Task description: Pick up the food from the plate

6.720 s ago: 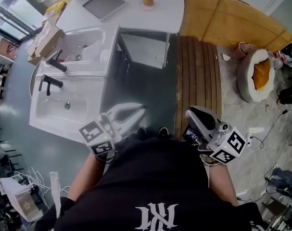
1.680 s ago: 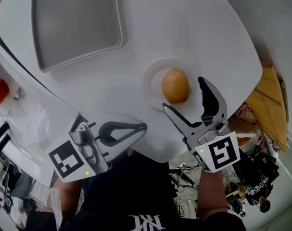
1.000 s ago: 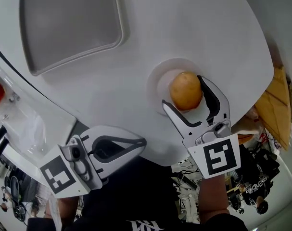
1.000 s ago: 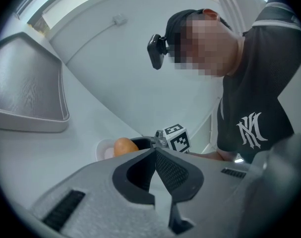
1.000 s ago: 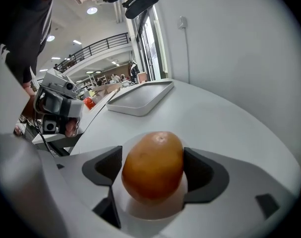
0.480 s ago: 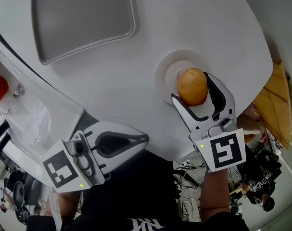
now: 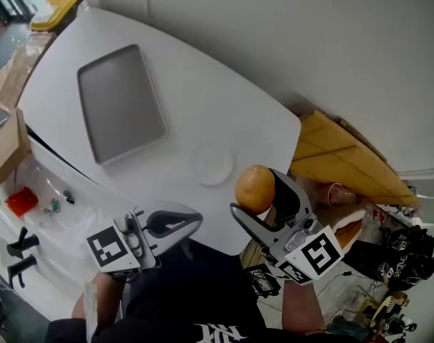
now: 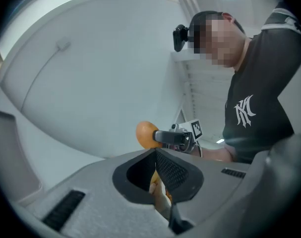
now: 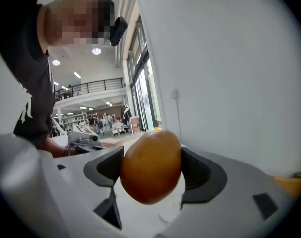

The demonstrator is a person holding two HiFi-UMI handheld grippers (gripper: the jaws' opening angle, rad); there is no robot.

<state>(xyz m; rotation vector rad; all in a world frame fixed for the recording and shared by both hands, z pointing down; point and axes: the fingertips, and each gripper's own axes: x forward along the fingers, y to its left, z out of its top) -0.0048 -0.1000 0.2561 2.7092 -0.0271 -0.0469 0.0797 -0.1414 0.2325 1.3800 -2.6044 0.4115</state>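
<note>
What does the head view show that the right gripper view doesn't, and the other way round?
Only the head view: the grey tray and the sink's black taps. Only the right gripper view: both pads pressed against the food, plus the camera on the person's head. Both: the food, held in the right gripper, whose jaws have just been closing on it, and the left gripper.

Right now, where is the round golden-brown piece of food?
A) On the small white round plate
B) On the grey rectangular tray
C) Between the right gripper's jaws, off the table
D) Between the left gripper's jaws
C: the right gripper view shows both jaws pressed on the round golden-brown food, and in the head view the right gripper holds it clear of the bare small white plate.
</note>
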